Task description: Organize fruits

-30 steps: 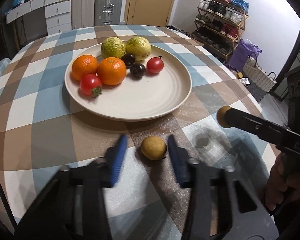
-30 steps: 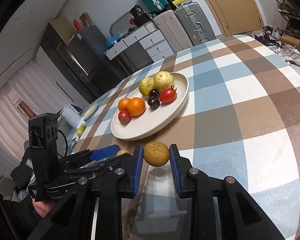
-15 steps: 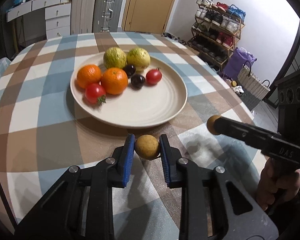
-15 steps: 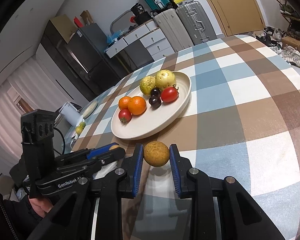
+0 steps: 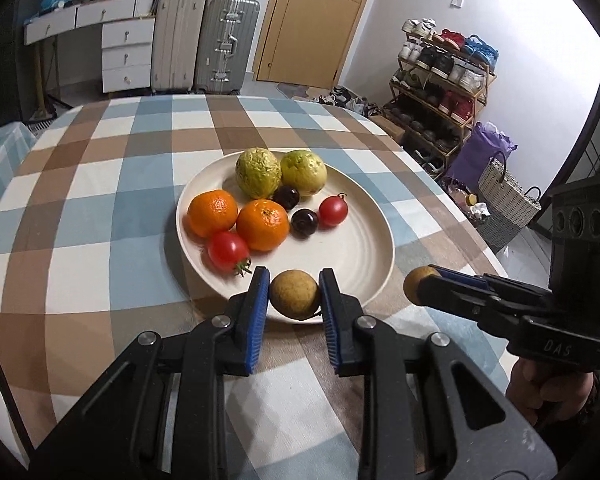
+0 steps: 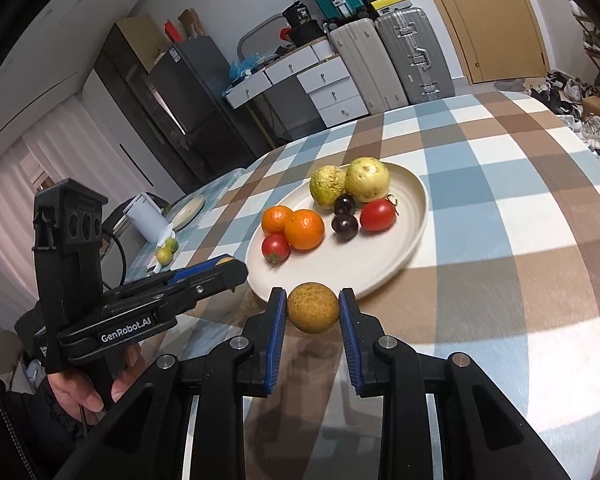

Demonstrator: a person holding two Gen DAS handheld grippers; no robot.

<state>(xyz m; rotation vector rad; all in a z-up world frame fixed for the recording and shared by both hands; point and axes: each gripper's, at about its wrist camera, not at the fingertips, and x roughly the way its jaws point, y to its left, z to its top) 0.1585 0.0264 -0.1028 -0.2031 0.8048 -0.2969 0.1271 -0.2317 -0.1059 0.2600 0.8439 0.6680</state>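
Left tool: we have it pinching a small brown fruit between its blue pads, over the near rim of the plate.
Right tool: we have it pressed onto a second brown fruit, clear of the checked surface just short of the plate's edge.
Risk, slipping: both fruits are round and held only at their sides; we judge a jolt or tilt could let one roll off.
Risk, collision: our two tools head for the same near rim and could knock together.
Risk, crowding: the near tomato lies just beyond the left fruit; setting down too far in could nudge it.
On the plate: two oranges, two guavas, two dark plums and two tomatoes fill the far side; the near part is bare.
Around: suitcases and a shoe rack, well apart from our work.
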